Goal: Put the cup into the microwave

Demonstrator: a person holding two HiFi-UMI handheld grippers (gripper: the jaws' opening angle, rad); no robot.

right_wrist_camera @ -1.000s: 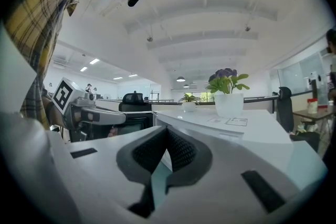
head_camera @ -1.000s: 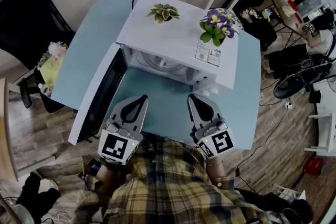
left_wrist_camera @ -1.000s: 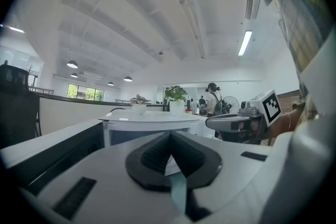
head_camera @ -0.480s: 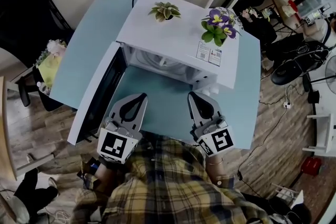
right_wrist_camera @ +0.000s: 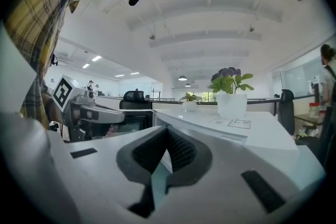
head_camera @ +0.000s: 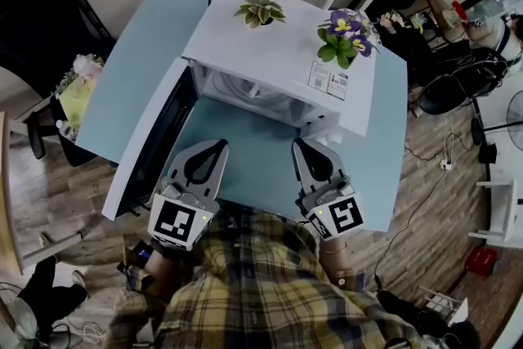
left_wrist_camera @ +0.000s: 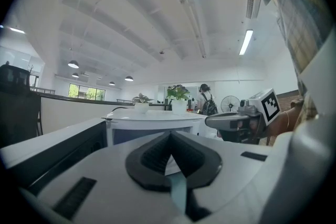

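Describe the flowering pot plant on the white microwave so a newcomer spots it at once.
Start at the white box-shaped microwave oven on the pale blue table, its door open. Two small pot plants stand on its top; the purple-flowered plant is at the right end in the head view, by the printed labels. Only it has blooms: the leafy green plant has none.
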